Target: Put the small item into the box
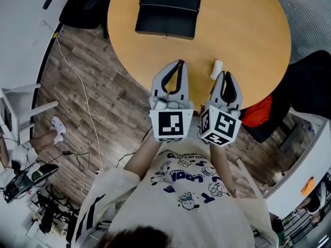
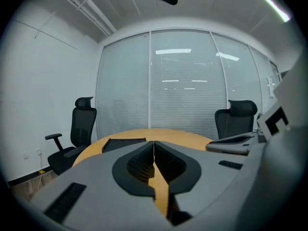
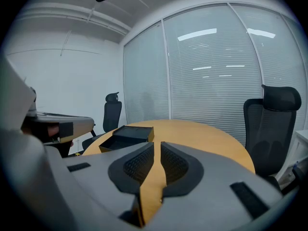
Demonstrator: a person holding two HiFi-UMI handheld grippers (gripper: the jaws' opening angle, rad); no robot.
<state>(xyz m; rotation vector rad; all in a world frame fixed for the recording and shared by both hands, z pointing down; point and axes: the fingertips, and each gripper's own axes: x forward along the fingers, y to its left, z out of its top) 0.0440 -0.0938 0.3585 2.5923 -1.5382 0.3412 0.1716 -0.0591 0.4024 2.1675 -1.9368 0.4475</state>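
Note:
A small white item (image 1: 216, 69) lies on the round wooden table (image 1: 248, 30) near its front edge. It is just left of my right gripper's (image 1: 226, 75) tip and apart from it. The black box (image 1: 168, 9) stands open at the table's far side; it also shows in the left gripper view as the box (image 2: 122, 143) and in the right gripper view as the box (image 3: 127, 134). My left gripper (image 1: 180, 63) hovers over the table's front edge. Both grippers, left (image 2: 154, 144) and right (image 3: 157, 146), are shut with nothing between the jaws. The small item is hidden in both gripper views.
Black office chairs (image 2: 82, 124) (image 2: 238, 119) (image 3: 274, 124) stand around the table before a glass wall with blinds. Another black chair (image 1: 85, 4) is at the table's far left. A red and black seat (image 1: 258, 112) sits at its right. A white cable (image 1: 77, 81) runs over the wooden floor.

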